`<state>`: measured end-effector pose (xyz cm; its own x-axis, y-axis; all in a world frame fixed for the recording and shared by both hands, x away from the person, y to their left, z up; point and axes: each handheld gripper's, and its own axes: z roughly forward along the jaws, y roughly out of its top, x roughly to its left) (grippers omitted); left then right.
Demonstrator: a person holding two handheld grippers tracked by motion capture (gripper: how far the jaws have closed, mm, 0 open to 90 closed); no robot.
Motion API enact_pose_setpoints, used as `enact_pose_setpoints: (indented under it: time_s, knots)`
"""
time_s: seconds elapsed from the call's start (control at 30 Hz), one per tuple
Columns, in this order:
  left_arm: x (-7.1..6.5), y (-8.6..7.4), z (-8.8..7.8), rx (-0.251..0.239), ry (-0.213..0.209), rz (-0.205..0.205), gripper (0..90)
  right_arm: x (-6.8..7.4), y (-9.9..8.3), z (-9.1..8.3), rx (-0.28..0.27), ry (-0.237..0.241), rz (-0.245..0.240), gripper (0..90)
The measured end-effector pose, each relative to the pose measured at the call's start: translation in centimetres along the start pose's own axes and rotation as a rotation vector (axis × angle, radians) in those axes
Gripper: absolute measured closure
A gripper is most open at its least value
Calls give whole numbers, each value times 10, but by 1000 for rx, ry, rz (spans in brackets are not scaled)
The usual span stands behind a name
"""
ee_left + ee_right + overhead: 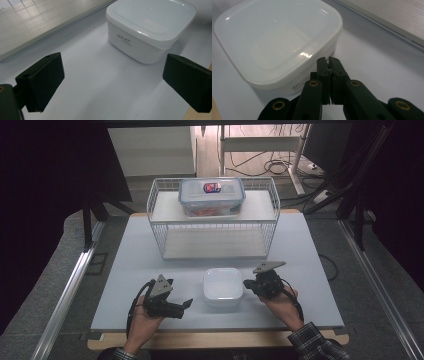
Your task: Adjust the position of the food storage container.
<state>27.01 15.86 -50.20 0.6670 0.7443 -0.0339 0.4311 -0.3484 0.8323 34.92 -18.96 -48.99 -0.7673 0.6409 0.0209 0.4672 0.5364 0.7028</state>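
White lidded container sits on the tabletop near the front edge, between both tools, in front of the wire rack. Looks like thin, smooth plastic: probably light, fairly stiff, glossy lid likely slippery. Best hold is across two opposite side walls under the lid rim. Left hand-held gripper spread wide, holding nothing, pointed at it. Right hand-held gripper clenched with nothing between, tips just beside the container's wall.
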Motion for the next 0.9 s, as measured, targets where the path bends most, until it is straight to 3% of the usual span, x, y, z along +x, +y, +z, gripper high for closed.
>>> enact_pose_setpoints:
  time_s: [0.1,0.23,0.33,0.37,0.4,0.47,0.53,0.73,0.9]
  knots:
    - [0,0,0,-1,-4,-5,38,-2,-1,-4,-11,-23,-7,820]
    - [0,0,1,12,0,-1,41,-4,-2,-15,-53,-24,-3,702]
    - [-2,0,1,25,13,19,45,-2,-5,-21,-77,-43,-20,538]
    - [-2,0,2,30,17,25,45,-2,-5,-21,-77,-43,-20,538]
    - [-2,-1,3,35,22,35,45,-2,-8,-23,-83,-45,-24,455]
    - [-3,-2,4,44,36,64,44,-2,-8,-23,-84,-46,-25,429]
    - [-3,-3,5,46,40,85,39,-3,-10,-25,-95,-41,-28,360]
    - [-2,-4,4,18,27,77,30,-4,-14,-34,-158,-12,-7,213]
    - [-1,-5,5,26,29,79,24,-2,-16,-33,-168,56,-21,87]
